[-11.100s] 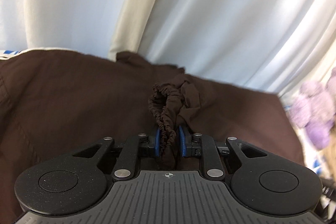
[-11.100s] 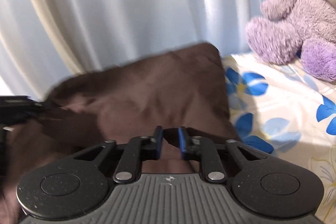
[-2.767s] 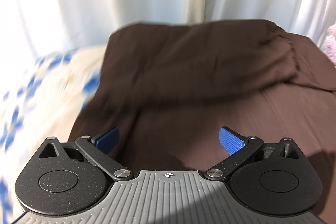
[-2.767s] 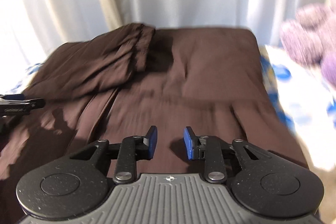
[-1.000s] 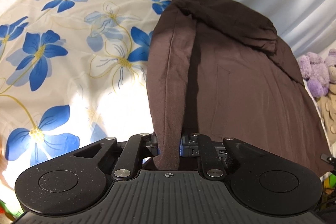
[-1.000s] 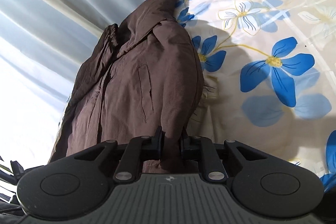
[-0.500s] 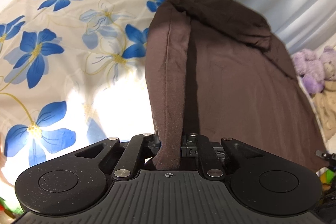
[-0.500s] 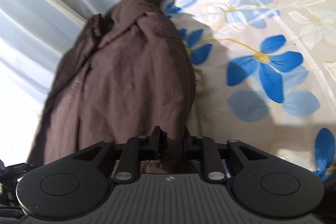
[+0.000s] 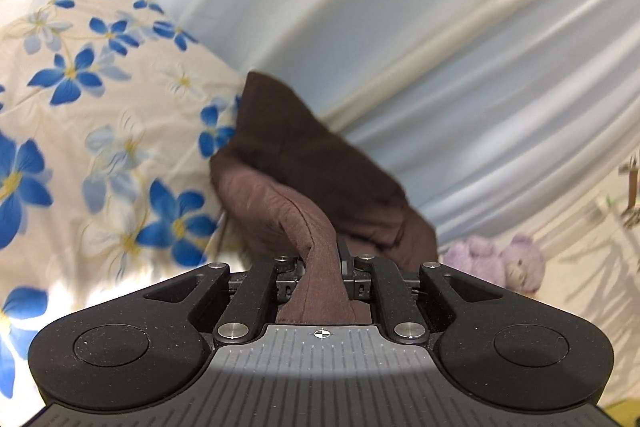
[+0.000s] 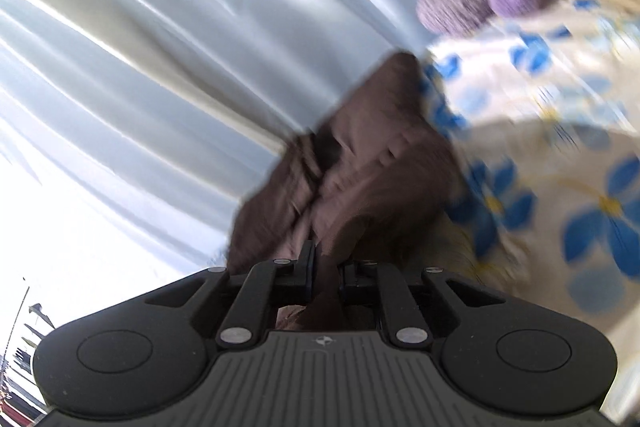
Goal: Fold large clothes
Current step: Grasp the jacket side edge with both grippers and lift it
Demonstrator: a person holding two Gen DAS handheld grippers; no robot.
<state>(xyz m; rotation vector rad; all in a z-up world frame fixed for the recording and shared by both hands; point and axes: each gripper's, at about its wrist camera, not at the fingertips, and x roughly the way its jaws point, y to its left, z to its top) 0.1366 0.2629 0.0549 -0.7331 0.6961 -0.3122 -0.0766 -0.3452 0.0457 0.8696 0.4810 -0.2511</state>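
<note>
Spread over the floral bed sheet (image 9: 100, 155), by pale curtains (image 9: 440, 47): brown garment (image 9: 304, 163), soft, limp, likely sagging; best held at hemmed edges. Clamped on it: left gripper (image 9: 320, 267), right gripper (image 10: 326, 273).

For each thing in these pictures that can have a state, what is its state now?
left gripper: shut on the brown garment.
right gripper: shut on the brown garment.
brown garment: bunched, pinched at two places, its far end near the curtain.
floral bedsheet: spread under the garment.
purple teddy bear: on the bed, blurred.
</note>
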